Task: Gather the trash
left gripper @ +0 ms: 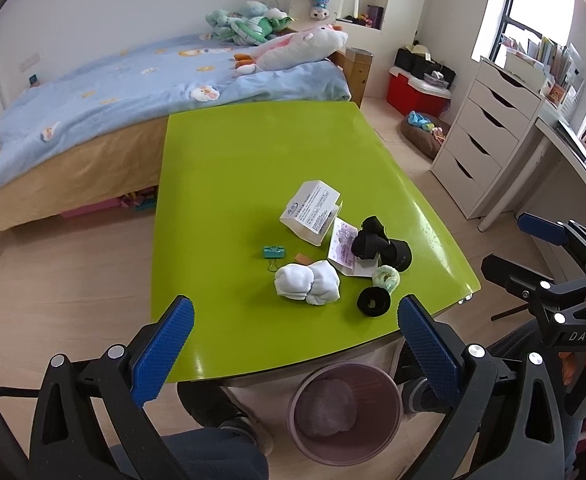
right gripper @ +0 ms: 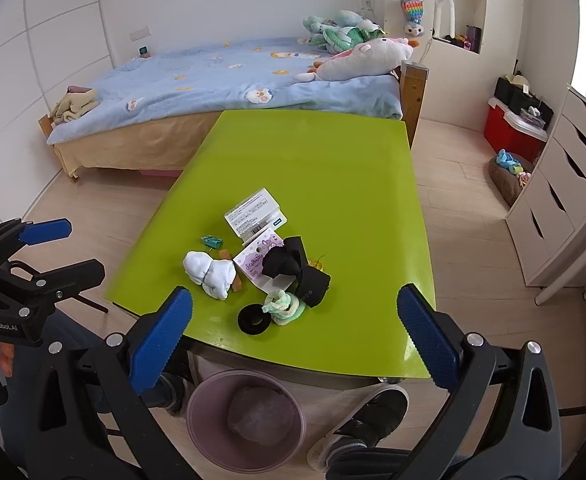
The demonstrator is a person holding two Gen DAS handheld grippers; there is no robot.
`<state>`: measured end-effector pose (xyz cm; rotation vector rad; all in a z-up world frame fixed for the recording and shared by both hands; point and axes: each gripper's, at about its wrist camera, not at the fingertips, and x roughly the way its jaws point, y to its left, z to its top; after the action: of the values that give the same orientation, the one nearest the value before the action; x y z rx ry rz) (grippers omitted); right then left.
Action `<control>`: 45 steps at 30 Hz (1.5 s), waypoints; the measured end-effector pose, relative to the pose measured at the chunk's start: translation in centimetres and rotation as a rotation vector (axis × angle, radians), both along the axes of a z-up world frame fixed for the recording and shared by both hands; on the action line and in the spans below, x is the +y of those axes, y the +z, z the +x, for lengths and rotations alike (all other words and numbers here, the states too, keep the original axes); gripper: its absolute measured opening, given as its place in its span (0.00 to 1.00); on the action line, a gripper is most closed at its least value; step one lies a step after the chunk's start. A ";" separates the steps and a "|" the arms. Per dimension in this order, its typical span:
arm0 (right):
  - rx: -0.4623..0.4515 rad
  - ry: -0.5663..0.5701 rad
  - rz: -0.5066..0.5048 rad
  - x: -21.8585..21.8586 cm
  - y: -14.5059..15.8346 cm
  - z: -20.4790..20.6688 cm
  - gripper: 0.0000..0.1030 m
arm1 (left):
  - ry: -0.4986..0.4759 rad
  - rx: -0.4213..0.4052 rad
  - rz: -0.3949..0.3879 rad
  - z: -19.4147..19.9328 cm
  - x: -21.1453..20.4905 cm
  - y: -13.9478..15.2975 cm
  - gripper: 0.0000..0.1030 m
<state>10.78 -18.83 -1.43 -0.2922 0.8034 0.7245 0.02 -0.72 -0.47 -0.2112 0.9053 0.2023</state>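
Little of the collecting looks done. The left gripper [left gripper: 295, 324] and the right gripper [right gripper: 293, 316] both hang above the near edge of the green counter [left gripper: 253, 152], fingers spread wide with nothing between them, well apart from every item.

The clutter sits in one cluster toward the near right corner of the counter. Farthest back is a white printed box [left gripper: 311, 216], with a purple-and-white card [left gripper: 343, 250] lying just beside it and partly under a black folded piece [left gripper: 369, 238]. Nearer the edge lie a white balled-up pair of socks [left gripper: 307, 282], a black ring-shaped roll [left gripper: 374, 301] and a pale green twisted scrunchie [left gripper: 387, 278]. A teal binder clip [left gripper: 273, 253] and a small orange scrap [left gripper: 303, 259] lie to the left of the cluster.

On the floor below the near edge stands a pink bin [left gripper: 345, 412], holding a crumpled, pale, translucent lump, likely a liner or a bag; whether it counts as trash already dropped I cannot tell.

My judgement: the box, card and scrap are the likely trash, and all are untouched on the counter. Picking and dropping are still ahead.
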 end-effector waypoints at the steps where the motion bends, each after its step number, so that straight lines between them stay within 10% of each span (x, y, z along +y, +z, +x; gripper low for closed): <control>1: 0.000 0.001 0.000 0.0 0.0 0.0 0.97 | -0.003 -0.001 -0.007 0.0 0.0 0.0 0.95; 45: 0.086 0.032 -0.016 0.2 -1.3 0.1 0.97 | -0.060 -0.022 0.022 -0.1 -0.7 0.2 0.95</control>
<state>10.87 -18.63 -2.76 -0.2900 0.8881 0.7650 -0.07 -1.47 -0.25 -0.1652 0.8857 0.1545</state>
